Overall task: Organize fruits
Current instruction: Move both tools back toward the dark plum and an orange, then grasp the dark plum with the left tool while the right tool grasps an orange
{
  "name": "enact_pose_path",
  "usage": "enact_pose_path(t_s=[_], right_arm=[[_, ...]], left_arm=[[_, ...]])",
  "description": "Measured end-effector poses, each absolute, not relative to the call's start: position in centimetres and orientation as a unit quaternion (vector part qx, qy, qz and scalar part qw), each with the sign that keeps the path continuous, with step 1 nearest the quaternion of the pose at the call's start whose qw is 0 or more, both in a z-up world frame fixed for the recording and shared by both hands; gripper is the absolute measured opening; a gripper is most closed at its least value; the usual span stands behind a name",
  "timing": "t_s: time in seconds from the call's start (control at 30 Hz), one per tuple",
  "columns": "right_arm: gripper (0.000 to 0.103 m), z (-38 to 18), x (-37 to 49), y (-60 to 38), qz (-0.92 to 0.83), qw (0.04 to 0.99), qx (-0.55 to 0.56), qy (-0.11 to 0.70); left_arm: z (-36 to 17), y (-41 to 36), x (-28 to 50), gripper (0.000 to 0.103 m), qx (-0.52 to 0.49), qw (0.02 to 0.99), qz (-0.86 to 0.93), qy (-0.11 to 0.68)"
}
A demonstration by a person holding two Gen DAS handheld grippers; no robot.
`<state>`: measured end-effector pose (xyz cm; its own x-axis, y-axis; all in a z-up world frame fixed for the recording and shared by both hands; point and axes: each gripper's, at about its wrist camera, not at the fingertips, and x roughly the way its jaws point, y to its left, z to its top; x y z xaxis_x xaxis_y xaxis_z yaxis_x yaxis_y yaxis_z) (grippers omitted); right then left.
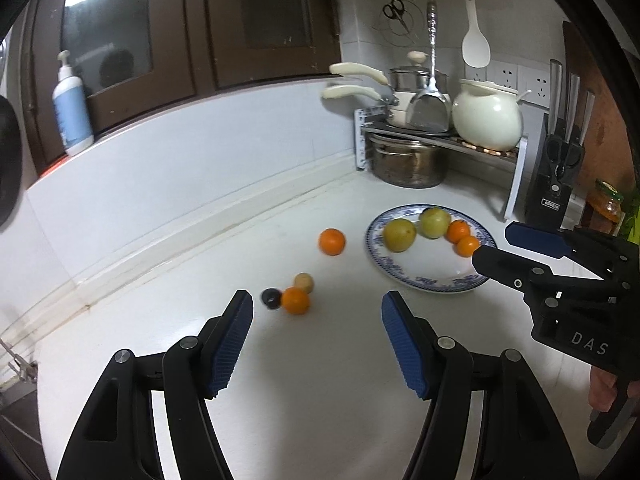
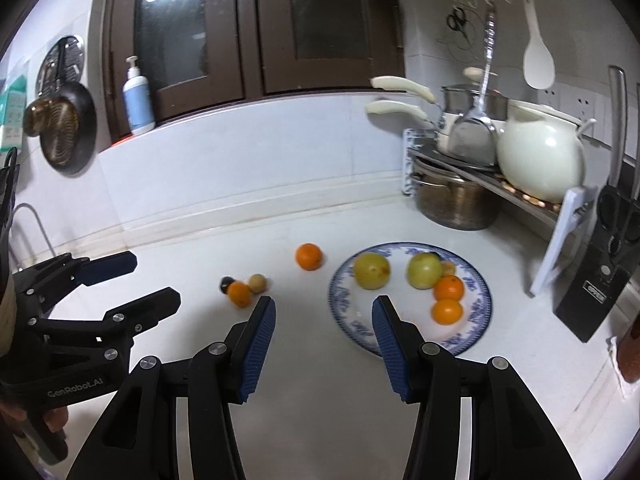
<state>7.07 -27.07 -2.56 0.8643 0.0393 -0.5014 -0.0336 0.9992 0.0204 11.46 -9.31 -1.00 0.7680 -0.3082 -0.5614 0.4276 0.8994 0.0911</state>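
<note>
A blue-and-white plate (image 1: 424,280) (image 2: 360,320) on the white counter holds two yellow-green fruits (image 1: 400,235) (image 2: 372,270) and two oranges (image 1: 458,231) (image 2: 448,300). Left of the plate a single orange (image 1: 332,241) (image 2: 309,256) lies loose. Nearer lies a cluster: an orange (image 1: 295,301) (image 2: 240,294), a small tan fruit (image 1: 304,282) (image 2: 257,282) and a dark fruit (image 1: 270,298) (image 2: 226,283). My left gripper (image 1: 317,304) (image 2: 154,278) is open and empty, short of the cluster. My right gripper (image 2: 324,304) (image 1: 494,245) is open and empty at the plate's near rim.
A metal rack (image 1: 448,140) with pots and a cream pot (image 2: 540,160) fills the back right corner. A black knife block (image 1: 554,176) (image 2: 600,280) stands right of the plate. A soap bottle (image 1: 72,112) sits on the window sill.
</note>
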Motion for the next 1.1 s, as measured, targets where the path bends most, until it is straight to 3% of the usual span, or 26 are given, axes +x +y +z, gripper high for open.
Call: enact_pose_path(t_s=[0.63, 0.93, 1.1], right_arm=[[0.051, -4.0, 8.8, -19.0, 0.050, 0.963, -0.033, 0.264], [0.051, -5.3, 11.6, -16.7, 0.055, 0.958, -0.047, 0.278], [0.051, -6.5, 13.7, -16.4, 0.054, 0.953, -0.046, 0.294]], left_arm=[[-2.7, -2.9, 13.7, 0.065, 0.157, 0.931, -0.226, 0.242], [-4.1, -2.7, 17.1, 0.052, 0.199, 0.906, -0.290, 0.235], [-5.3, -3.2, 19.6, 0.051, 0.221, 0.886, -0.330, 0.239]])
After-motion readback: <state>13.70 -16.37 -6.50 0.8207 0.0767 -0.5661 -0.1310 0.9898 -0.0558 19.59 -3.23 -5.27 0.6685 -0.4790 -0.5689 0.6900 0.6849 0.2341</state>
